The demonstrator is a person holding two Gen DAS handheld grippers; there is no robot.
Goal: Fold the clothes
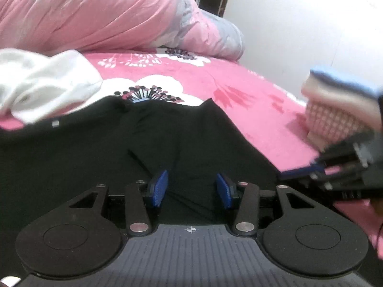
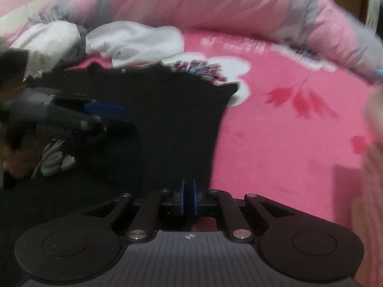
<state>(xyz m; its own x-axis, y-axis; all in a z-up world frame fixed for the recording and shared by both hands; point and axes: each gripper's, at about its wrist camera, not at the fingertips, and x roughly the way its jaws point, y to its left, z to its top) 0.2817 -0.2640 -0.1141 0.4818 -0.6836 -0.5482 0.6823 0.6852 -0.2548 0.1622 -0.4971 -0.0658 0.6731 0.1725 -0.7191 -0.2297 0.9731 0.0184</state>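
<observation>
A black garment (image 1: 95, 148) lies spread on the bed, with a white print (image 2: 55, 160) showing near its left side in the right wrist view. My left gripper (image 1: 191, 189) hovers over its middle, blue pads (image 1: 158, 188) well apart and nothing pinched between them. From the right wrist camera it appears blurred at the left (image 2: 103, 114). My right gripper (image 2: 189, 198) sits at the black garment's (image 2: 167, 119) right edge, pads almost together with dark cloth between them. It also shows at the right edge of the left wrist view (image 1: 299, 170), held by a gloved hand (image 1: 335, 119).
A crumpled white garment (image 1: 47, 83) (image 2: 134, 43) lies beyond the black one. A bunched pink and grey quilt (image 1: 95, 12) (image 2: 215, 4) fills the back of the bed. Pink floral sheet (image 1: 251, 95) (image 2: 287, 119) stretches to the right, up to a white wall (image 1: 299, 24).
</observation>
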